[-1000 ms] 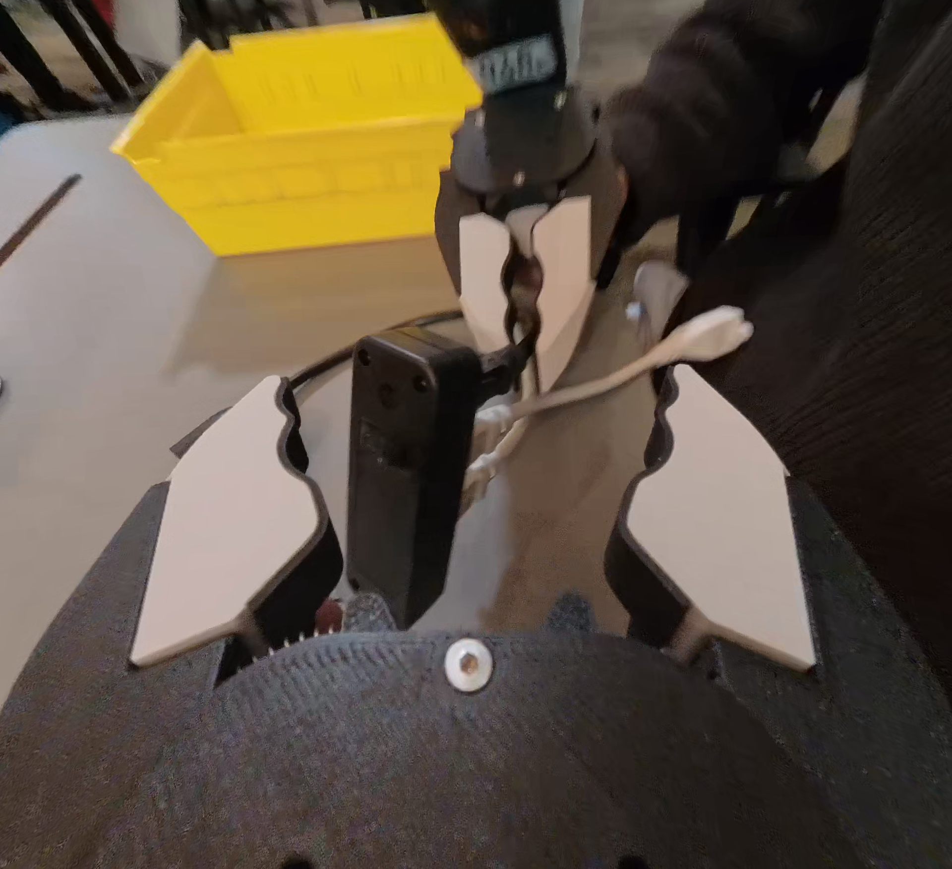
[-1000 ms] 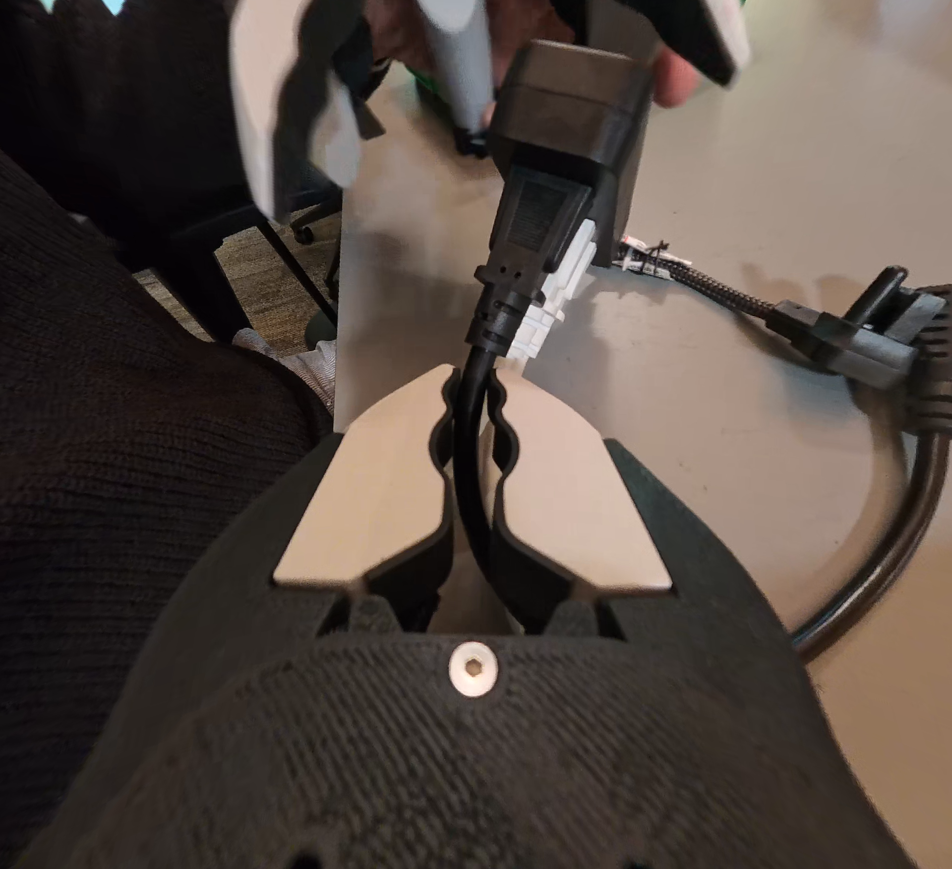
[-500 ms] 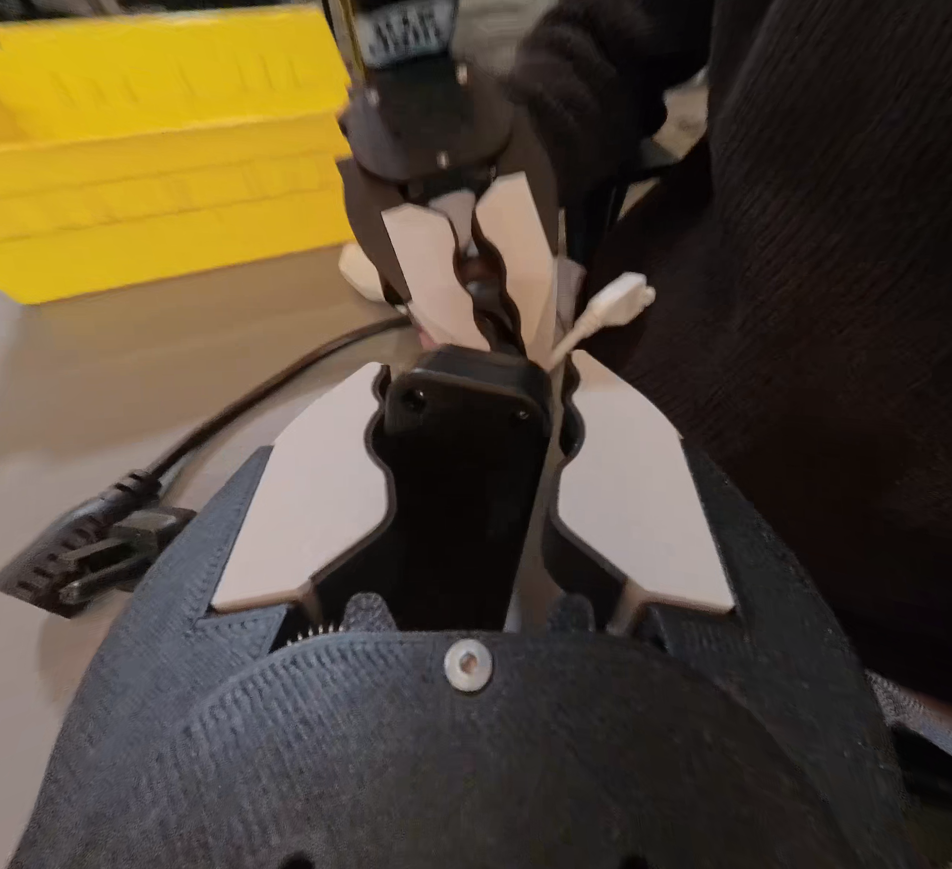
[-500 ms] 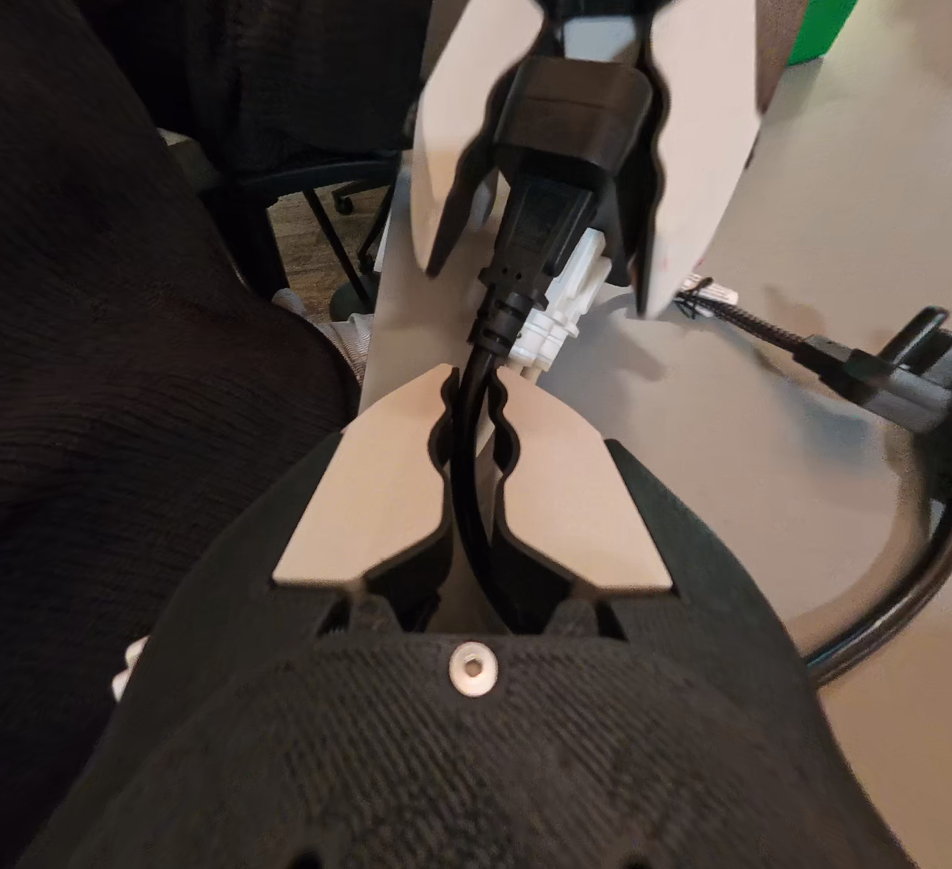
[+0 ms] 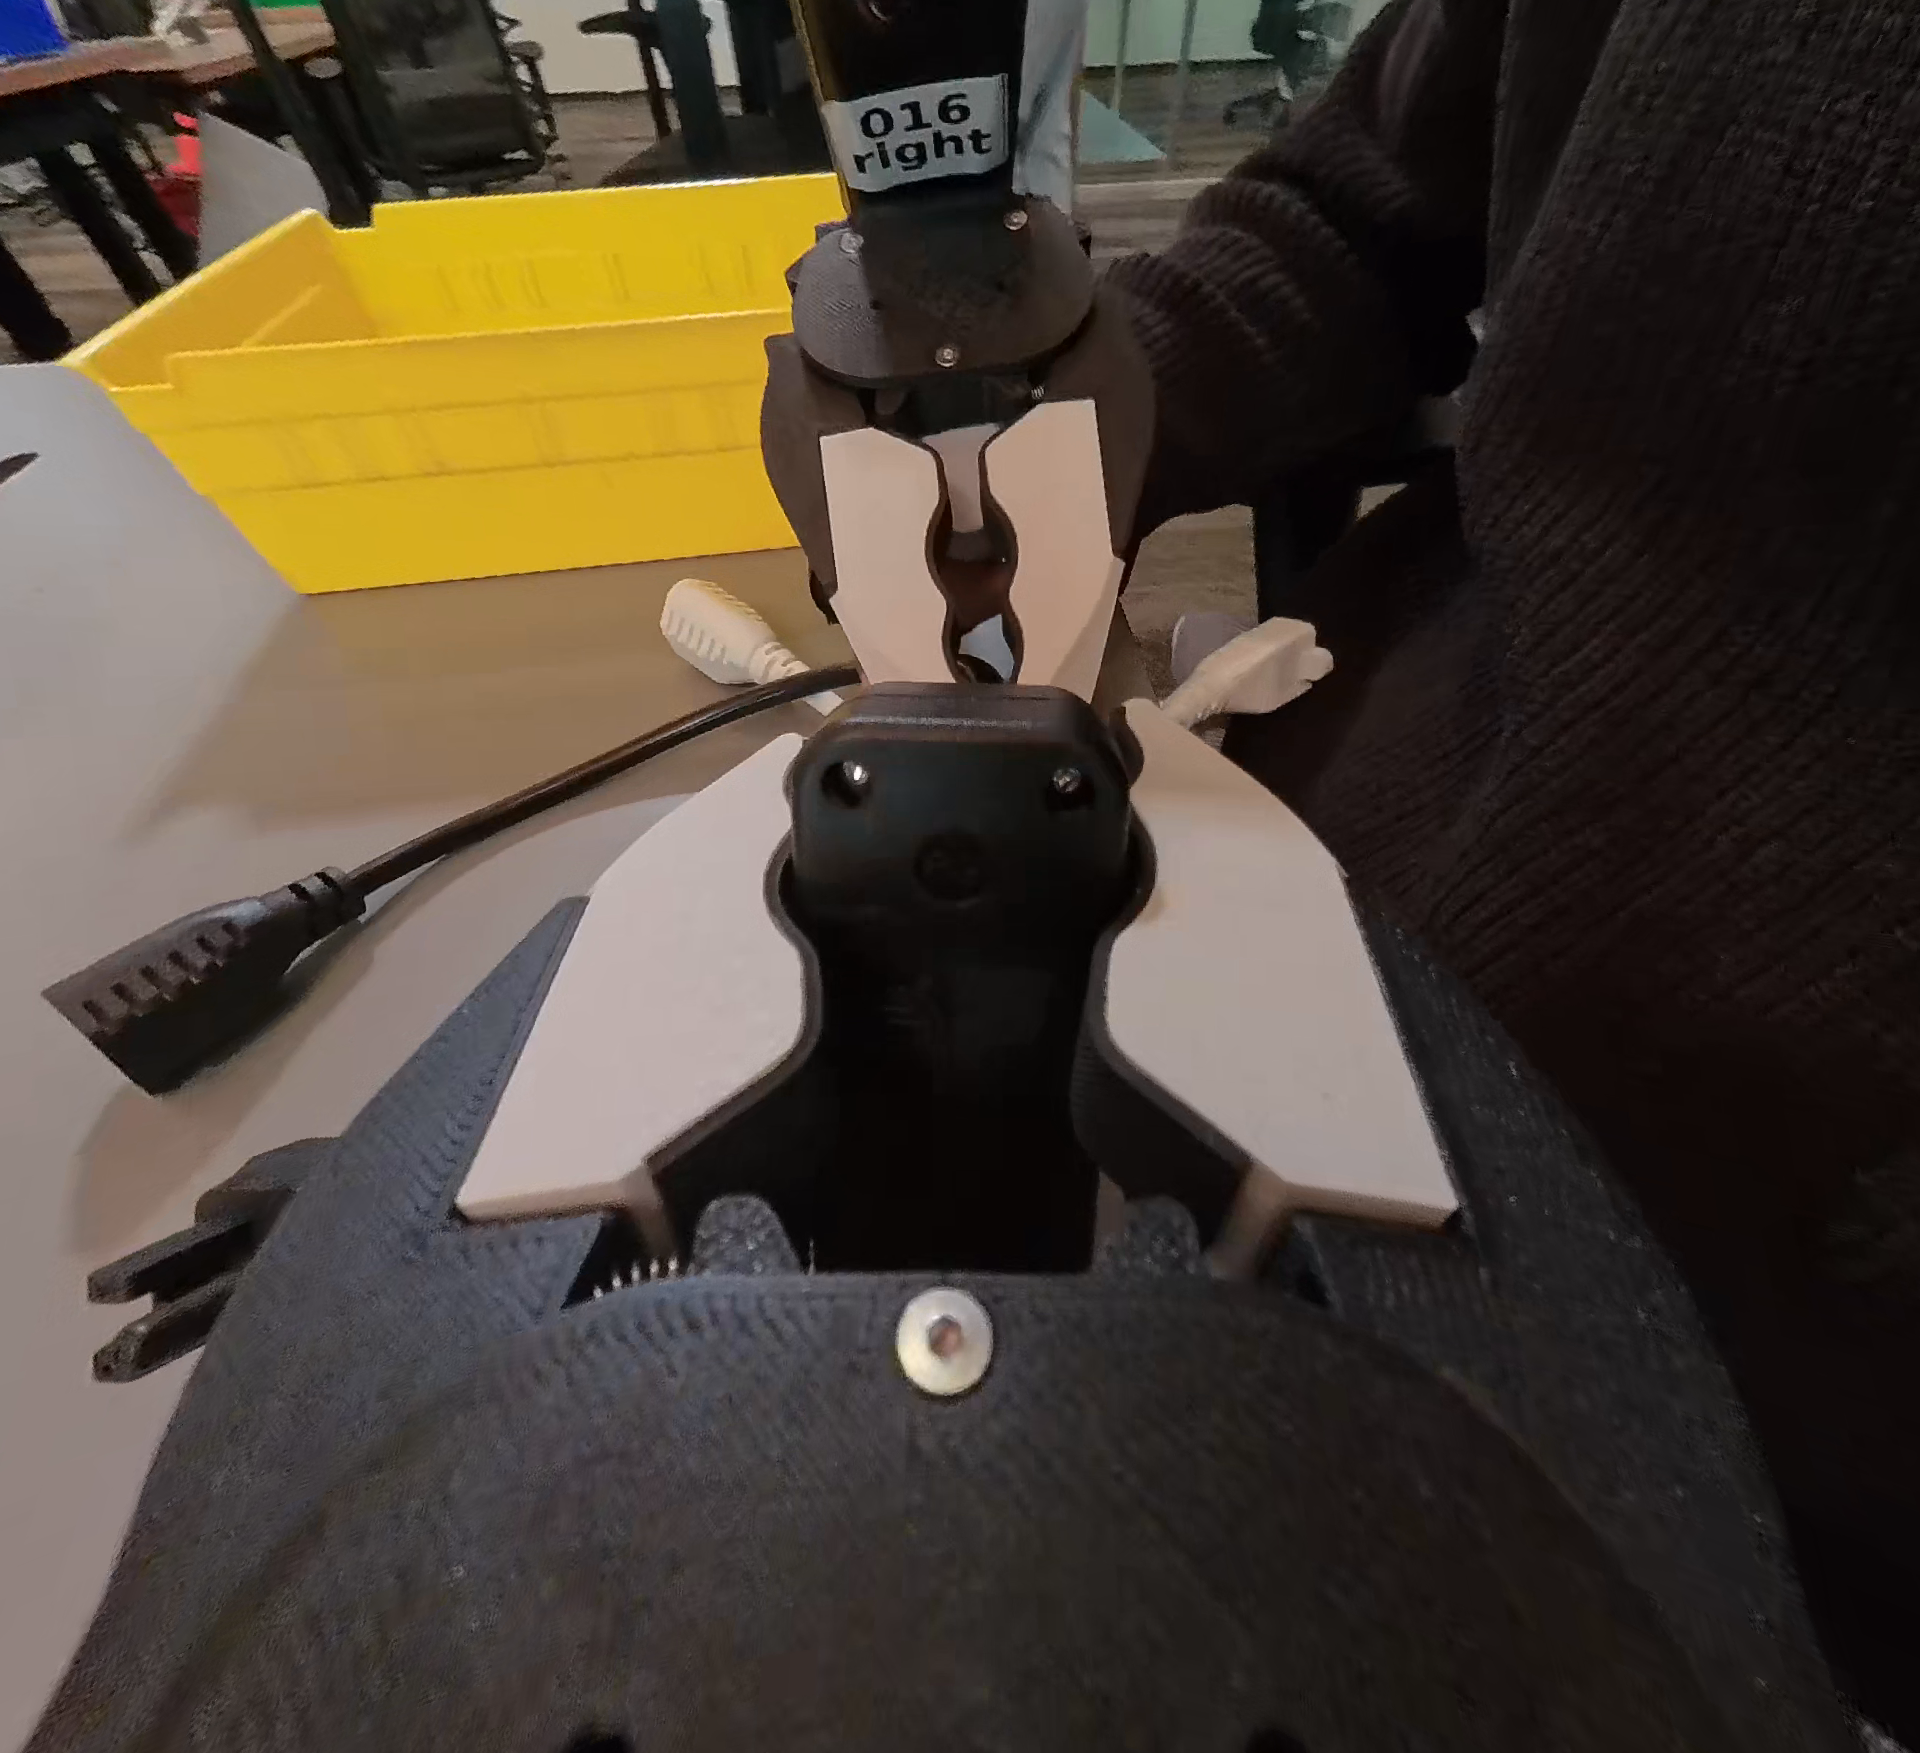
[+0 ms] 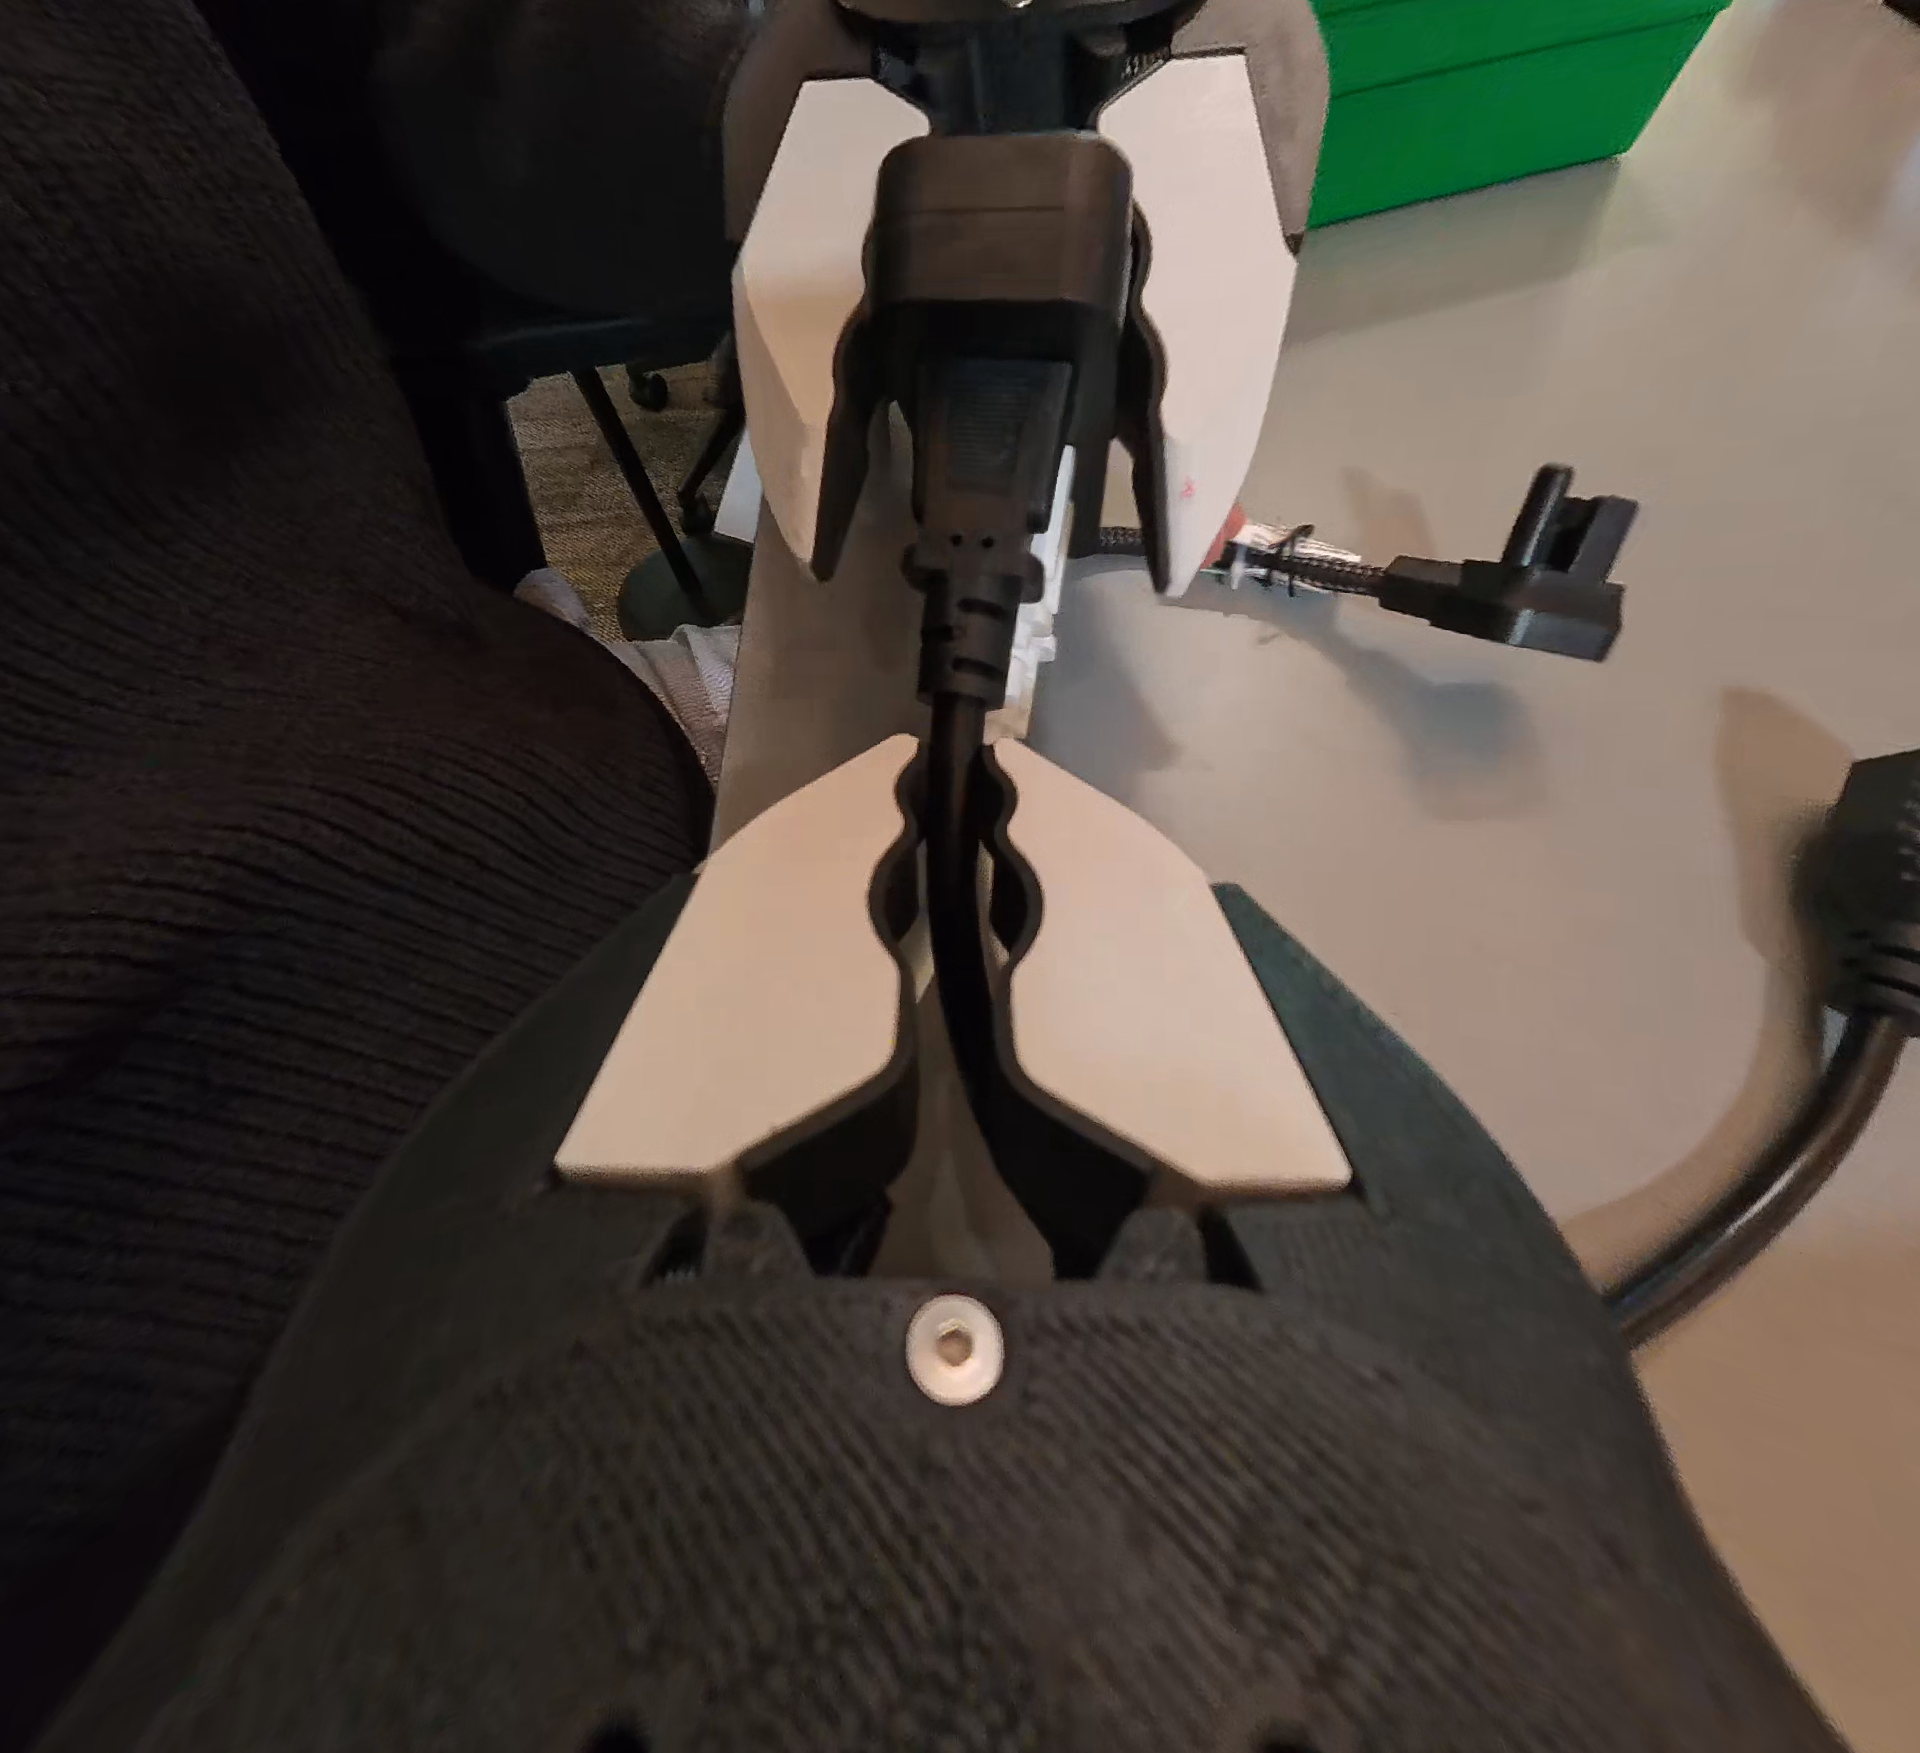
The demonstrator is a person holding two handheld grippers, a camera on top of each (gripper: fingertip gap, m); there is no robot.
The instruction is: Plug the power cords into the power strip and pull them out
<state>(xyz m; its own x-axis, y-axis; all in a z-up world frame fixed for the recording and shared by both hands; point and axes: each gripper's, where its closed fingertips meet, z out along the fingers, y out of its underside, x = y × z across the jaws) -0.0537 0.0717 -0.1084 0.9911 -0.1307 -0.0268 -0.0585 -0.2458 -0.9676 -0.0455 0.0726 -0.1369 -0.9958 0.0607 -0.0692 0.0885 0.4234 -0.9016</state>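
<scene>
My left gripper [image 5: 961, 768] is shut on the end of the black power strip [image 5: 956, 924] and holds it above the grey table. My right gripper [image 6: 956, 758] faces it and is shut on a black power cord [image 6: 956, 872] just behind its plug [image 6: 982, 477]. That plug sits in the strip [image 6: 997, 238]. White plugs [image 6: 1044, 623] sit in the strip behind the black one. The right gripper also shows in the left wrist view [image 5: 977, 654], just past the strip's end. The left gripper shows in the right wrist view [image 6: 992, 560], clamping the strip.
A yellow bin [image 5: 468, 415] stands behind on the table, a green bin [image 6: 1507, 41] at the far side. A loose black plug [image 5: 177, 986], a white plug [image 5: 717, 638], an angled black plug [image 6: 1507, 591] and a thick black cord [image 6: 1818, 1132] lie on the table. A person's dark sleeve is close by.
My left gripper went from open around the strip to shut on it. The strip swung in line with the right gripper, which stayed shut on the black cord.
</scene>
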